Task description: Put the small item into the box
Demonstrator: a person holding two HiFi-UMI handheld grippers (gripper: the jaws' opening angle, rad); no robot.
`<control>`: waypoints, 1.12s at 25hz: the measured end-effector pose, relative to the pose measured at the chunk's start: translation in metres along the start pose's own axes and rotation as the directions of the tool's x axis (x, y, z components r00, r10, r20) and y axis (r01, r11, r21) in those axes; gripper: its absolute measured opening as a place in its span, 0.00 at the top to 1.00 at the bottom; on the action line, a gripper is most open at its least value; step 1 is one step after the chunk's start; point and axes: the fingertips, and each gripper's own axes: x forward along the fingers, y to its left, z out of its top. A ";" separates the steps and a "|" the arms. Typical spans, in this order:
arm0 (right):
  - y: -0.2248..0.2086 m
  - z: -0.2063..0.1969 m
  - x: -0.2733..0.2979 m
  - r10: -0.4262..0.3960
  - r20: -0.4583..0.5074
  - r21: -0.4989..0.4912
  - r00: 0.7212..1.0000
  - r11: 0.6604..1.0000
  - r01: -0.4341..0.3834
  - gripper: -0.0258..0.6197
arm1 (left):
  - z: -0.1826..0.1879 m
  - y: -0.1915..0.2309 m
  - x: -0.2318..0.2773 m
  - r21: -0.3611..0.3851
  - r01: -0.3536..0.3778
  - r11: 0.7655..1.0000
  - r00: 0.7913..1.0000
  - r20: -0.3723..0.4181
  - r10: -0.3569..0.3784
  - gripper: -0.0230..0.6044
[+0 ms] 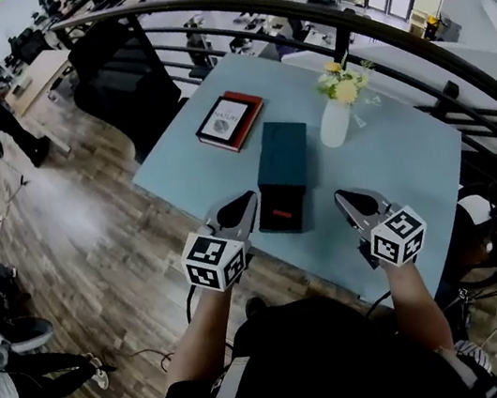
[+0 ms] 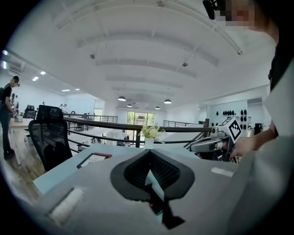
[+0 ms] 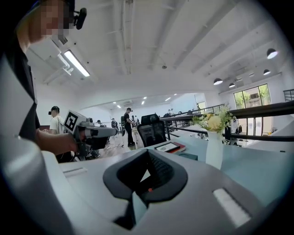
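Observation:
A long dark teal box lies in the middle of the light blue table. Against its near end sits a black open part with a small red item in it. My left gripper hovers just left of that black part, jaws together and holding nothing. On the other side my right gripper is held over the table's front edge, also shut and empty. In the left gripper view the left gripper points across the table. The right gripper view shows the right gripper closed.
A red-edged book lies at the table's far left corner. A white vase of yellow flowers stands right of the box. A curved black railing runs behind the table, with a black office chair at the left.

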 end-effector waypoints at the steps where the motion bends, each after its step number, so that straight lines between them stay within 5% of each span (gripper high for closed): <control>1: 0.004 0.002 0.004 -0.001 0.001 0.002 1.000 1.000 0.001 0.96 | 0.002 0.006 -0.002 0.005 0.003 1.000 1.000 0.006 -0.003 0.95; 8: 0.027 0.033 0.025 -0.023 0.044 0.018 0.999 1.000 0.022 0.96 | 0.022 0.047 -0.017 0.063 -0.002 0.998 0.998 0.060 -0.002 0.95; 28: 0.035 0.049 0.028 -0.040 0.083 -0.012 0.996 0.999 0.041 0.96 | 0.027 0.080 -0.018 -0.019 -0.042 0.999 0.995 0.090 0.044 0.95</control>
